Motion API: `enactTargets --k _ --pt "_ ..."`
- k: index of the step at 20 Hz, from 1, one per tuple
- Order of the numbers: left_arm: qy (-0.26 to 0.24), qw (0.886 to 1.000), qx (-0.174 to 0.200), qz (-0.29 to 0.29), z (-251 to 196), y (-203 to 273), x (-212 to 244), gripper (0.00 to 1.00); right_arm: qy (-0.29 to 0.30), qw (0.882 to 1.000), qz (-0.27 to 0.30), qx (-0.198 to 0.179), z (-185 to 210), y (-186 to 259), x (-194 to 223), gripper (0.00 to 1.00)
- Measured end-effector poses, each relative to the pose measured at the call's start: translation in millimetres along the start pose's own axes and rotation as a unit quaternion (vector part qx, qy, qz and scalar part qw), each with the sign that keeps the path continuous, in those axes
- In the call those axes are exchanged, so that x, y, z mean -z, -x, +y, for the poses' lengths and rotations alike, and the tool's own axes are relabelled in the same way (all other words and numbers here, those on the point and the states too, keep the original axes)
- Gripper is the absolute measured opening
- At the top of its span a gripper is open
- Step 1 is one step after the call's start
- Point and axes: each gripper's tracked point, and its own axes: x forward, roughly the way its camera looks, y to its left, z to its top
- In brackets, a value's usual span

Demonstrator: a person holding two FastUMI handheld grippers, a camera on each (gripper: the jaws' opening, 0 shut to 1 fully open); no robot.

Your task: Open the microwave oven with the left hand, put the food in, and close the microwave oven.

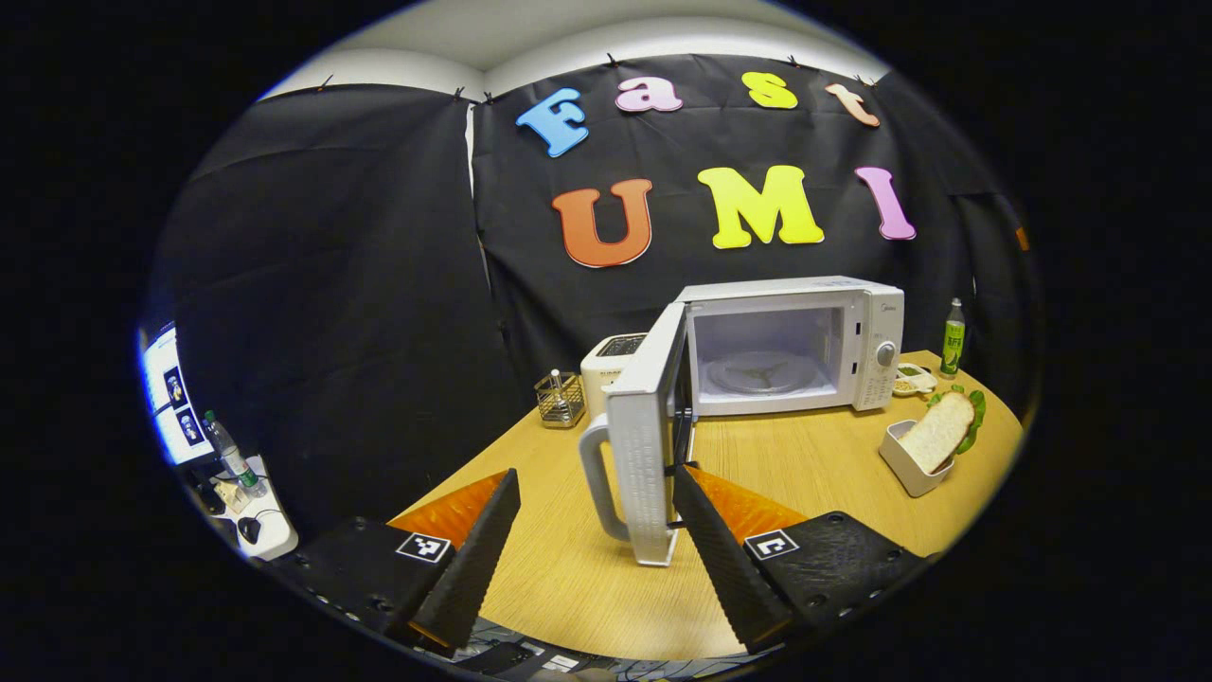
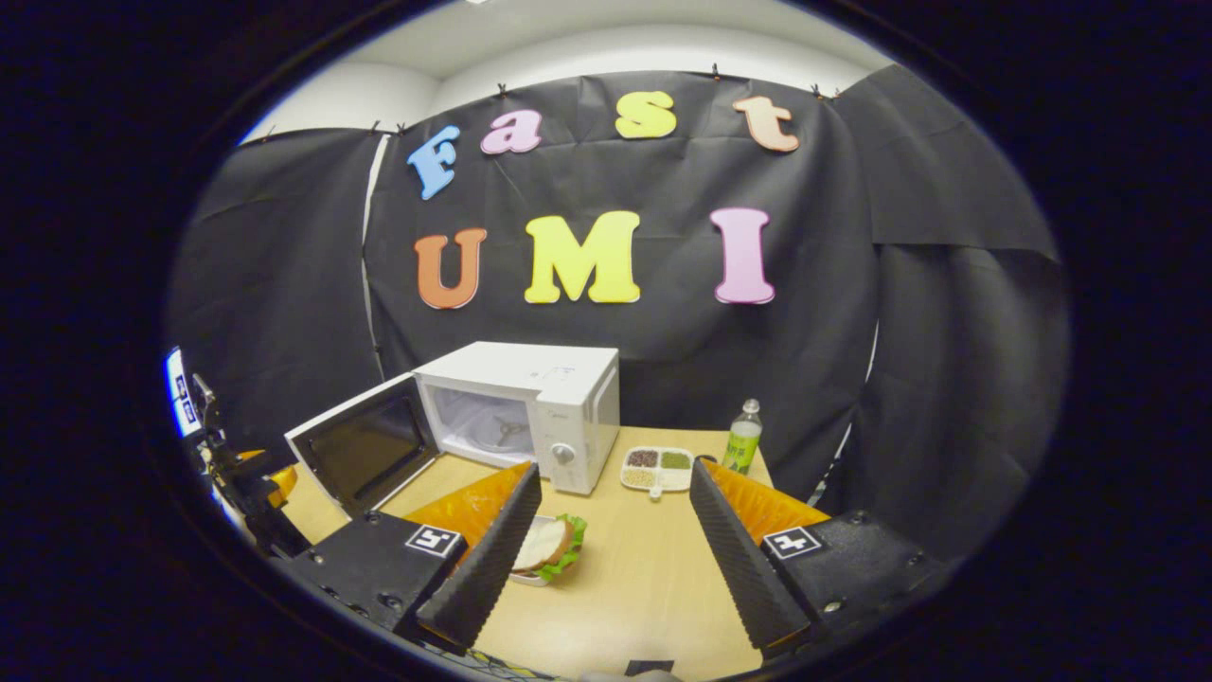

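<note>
The white microwave stands at the back of the wooden table, its door swung wide open toward me and the glass turntable bare inside. The door's handle shows between the spread fingers of my left gripper, which is open and not pressing on it. The food, a sandwich with lettuce, leans in a white container right of the microwave. In the right gripper view, the sandwich lies beside the left finger of my right gripper, which is open above the table. The microwave is farther back.
A toaster and a wire basket stand left of the microwave. A divided dish of beans and a green bottle sit to its right. A side table with a bottle and a mouse is at far left.
</note>
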Motion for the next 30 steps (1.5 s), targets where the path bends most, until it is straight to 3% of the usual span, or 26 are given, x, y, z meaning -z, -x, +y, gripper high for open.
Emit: enactTargets --k 3,7,8,9,14,15,16,17,21,23,24,25,26,27,29,30 --pt "0.011 1.000 0.010 -0.009 -16.3 11.7 -16.2 0.96 -0.028 0.998 0.051 -0.027 0.0 -31.0 36.7 1.00" --pt "0.017 0.999 0.024 -0.016 -45.9 27.2 -37.4 0.96 -0.063 0.988 0.115 -0.082 11.3 -74.6 85.3 0.95" --pt "0.015 0.999 0.026 -0.021 -54.6 31.0 -45.3 0.96 -0.064 0.985 0.133 -0.092 11.8 -83.2 101.0 0.82" --pt "0.013 0.999 0.027 -0.022 -62.1 34.2 -51.5 0.96 -0.068 0.980 0.151 -0.107 15.0 -93.3 114.3 0.93" --pt "0.022 0.999 0.023 -0.019 -97.6 43.9 -72.7 0.96 -0.135 0.942 0.246 -0.182 34.7 -141.1 165.9 0.87" --pt "0.023 0.999 0.016 -0.018 -102.9 45.3 -76.5 0.96 -0.148 0.934 0.261 -0.194 37.3 -149.3 172.3 0.75" --pt "0.024 1.000 0.010 -0.016 -107.3 46.2 -80.0 0.96 -0.160 0.927 0.272 -0.204 39.9 -155.7 176.0 0.84" --pt "0.024 1.000 0.005 -0.016 -112.8 48.1 -83.7 0.96 -0.168 0.919 0.286 -0.213 42.4 -162.3 179.9 0.72" --pt "0.012 1.000 -0.015 -0.014 -128.9 55.1 -95.6 0.96 -0.219 0.883 0.331 -0.250 55.9 -179.8 186.7 0.65" --pt "0.013 1.000 -0.020 -0.011 -135.5 57.5 -97.6 0.96 -0.243 0.869 0.347 -0.258 60.0 -184.4 187.9 0.56" --pt "0.012 1.000 -0.023 -0.008 -137.7 58.4 -97.8 0.96 -0.249 0.865 0.351 -0.260 61.3 -183.8 188.0 0.49" --pt "0.011 1.000 -0.025 -0.007 -139.2 58.9 -97.5 0.96 -0.252 0.862 0.355 -0.260 62.2 -184.9 187.5 0.56" --pt "0.009 1.000 -0.025 -0.009 -140.8 59.8 -99.0 0.97 -0.254 0.859 0.359 -0.261 63.2 -183.0 188.2 0.34" --pt "0.008 1.000 -0.026 -0.010 -140.6 60.5 -100.8 0.97 -0.258 0.857 0.360 -0.263 64.7 -183.1 187.7 0.46" --pt "0.006 1.000 -0.028 -0.008 -137.8 60.1 -100.5 0.97 -0.258 0.854 0.366 -0.265 65.4 -180.9 185.7 0.33" --pt "0.007 1.000 -0.029 -0.007 -135.5 58.9 -99.8 0.96 -0.261 0.854 0.363 -0.265 65.8 -182.2 181.9 0.40"
